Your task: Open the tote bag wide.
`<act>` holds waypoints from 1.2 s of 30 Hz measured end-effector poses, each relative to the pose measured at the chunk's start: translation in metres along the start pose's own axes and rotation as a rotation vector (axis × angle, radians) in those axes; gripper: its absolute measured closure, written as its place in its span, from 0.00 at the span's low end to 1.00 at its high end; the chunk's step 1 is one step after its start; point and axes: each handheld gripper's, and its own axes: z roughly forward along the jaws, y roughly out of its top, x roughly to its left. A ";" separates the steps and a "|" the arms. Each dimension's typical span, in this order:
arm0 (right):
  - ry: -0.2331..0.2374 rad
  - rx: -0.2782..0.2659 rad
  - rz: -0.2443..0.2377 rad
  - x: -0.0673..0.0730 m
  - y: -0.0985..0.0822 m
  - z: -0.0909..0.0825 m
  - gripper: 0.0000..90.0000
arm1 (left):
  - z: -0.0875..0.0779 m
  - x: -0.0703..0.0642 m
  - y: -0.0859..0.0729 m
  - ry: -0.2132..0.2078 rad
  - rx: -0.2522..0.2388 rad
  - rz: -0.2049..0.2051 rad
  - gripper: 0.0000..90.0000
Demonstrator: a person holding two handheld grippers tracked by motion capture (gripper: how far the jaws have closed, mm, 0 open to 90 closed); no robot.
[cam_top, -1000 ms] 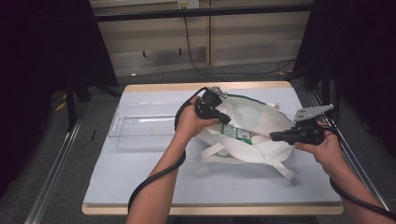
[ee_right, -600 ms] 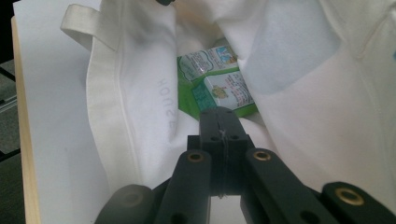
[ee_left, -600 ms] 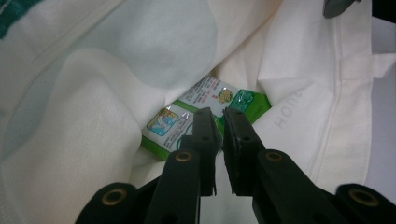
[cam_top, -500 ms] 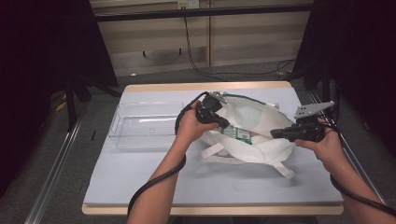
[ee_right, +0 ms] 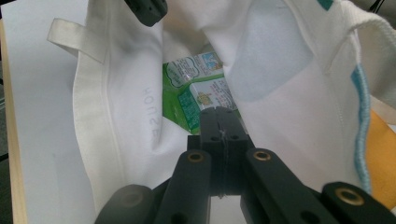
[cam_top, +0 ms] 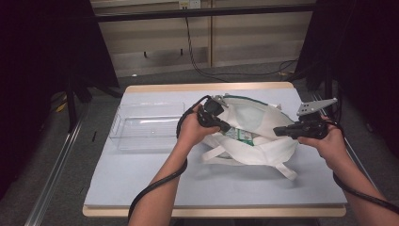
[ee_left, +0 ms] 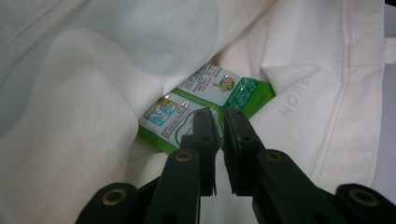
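Left gripper [ee_left: 219, 121]: jaws clenched on the packet's edge | packet [ee_left: 205, 105]: one, green-and-white, at the jaw tips inside the bag; likely light, crinkly, slippery, best pinched at a sealed edge | bag [cam_top: 263, 127]: one, soft white cloth, limp | right gripper [ee_right: 219, 122]: jaws clenched on the bag's rim | tray [cam_top: 146, 127]: one, clear, left of both.

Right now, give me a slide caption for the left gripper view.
Left tongs nearly shut on the green-and-white packet inside the white cloth bag.
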 end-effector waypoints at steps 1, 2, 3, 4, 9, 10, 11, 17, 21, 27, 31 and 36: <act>-0.001 0.001 -0.002 -0.001 0.001 0.000 1.00 | 0.001 0.000 0.000 -0.003 0.002 -0.001 0.93; -0.003 0.001 0.002 -0.001 0.001 0.000 1.00 | 0.002 -0.001 -0.001 0.007 0.004 -0.001 0.93; -0.006 0.000 -0.001 -0.001 0.002 0.000 1.00 | 0.002 -0.001 -0.001 0.005 0.011 0.004 0.93; -0.005 0.002 -0.006 -0.002 0.003 -0.001 1.00 | 0.003 -0.001 -0.001 0.005 0.011 0.004 0.93; -0.008 0.008 -0.005 -0.004 0.005 -0.001 1.00 | 0.005 -0.002 -0.004 0.006 0.015 0.004 0.93; -0.017 0.010 -0.006 -0.004 0.006 -0.001 1.00 | 0.006 -0.002 -0.004 0.007 0.021 0.005 0.93; -0.017 0.010 -0.004 -0.005 0.006 -0.001 1.00 | 0.006 -0.003 -0.005 0.011 0.023 0.002 0.93; -0.021 0.008 -0.002 -0.008 0.007 0.000 1.00 | 0.009 -0.004 -0.007 0.019 0.024 0.001 0.93; -0.025 0.005 0.000 -0.010 0.008 0.001 1.00 | 0.011 -0.004 -0.008 0.022 0.038 0.009 0.93; -0.033 0.013 0.000 -0.011 0.010 0.003 1.00 | 0.019 -0.006 -0.014 0.014 0.043 0.010 0.91; -0.040 0.014 -0.003 -0.012 0.009 0.004 1.00 | 0.021 -0.007 -0.017 0.027 0.052 0.015 0.91; -0.037 0.017 -0.006 -0.012 0.008 0.004 1.00 | 0.023 -0.006 -0.019 0.028 0.047 0.016 0.91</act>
